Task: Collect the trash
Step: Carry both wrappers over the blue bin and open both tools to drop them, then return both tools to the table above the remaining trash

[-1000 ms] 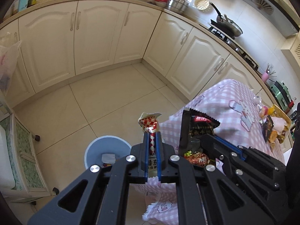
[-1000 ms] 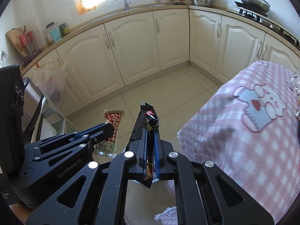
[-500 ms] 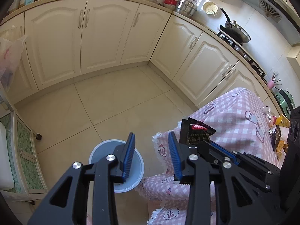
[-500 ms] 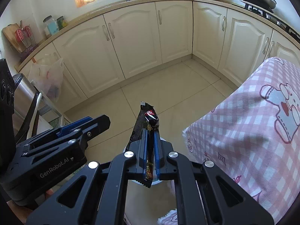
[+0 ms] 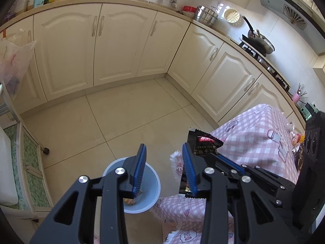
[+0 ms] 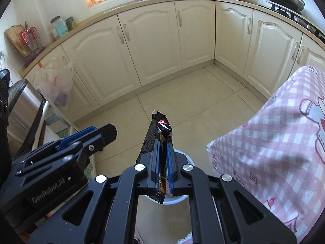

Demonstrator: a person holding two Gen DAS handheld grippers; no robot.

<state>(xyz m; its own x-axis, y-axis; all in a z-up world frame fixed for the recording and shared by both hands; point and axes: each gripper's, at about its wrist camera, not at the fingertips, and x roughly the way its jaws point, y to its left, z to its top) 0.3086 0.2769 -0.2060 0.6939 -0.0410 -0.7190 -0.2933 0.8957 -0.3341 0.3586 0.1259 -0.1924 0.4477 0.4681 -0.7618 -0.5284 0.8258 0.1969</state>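
Observation:
My left gripper (image 5: 164, 152) is open and empty, held above a light blue trash bin (image 5: 151, 185) on the floor with some wrappers at its bottom. My right gripper (image 6: 163, 146) is shut on a black snack wrapper (image 6: 160, 128) with a red label, upright, over the same bin (image 6: 174, 200), which is mostly hidden behind the jaws. The black wrapper (image 5: 203, 144) and the right gripper also show in the left wrist view. The left gripper (image 6: 97, 136) shows at the left of the right wrist view.
A table with a pink checked cloth (image 5: 258, 134) stands right of the bin, with more wrappers at its far end (image 5: 297, 142). Cream cabinets (image 5: 121, 46) line the walls. A white cart (image 5: 26, 162) and a hanging plastic bag (image 6: 54, 83) are at the left.
My left gripper opened and let go of the red-and-white checked wrapper, which is gone from its jaws. Both grippers rose slightly; the right one still holds the black wrapper.

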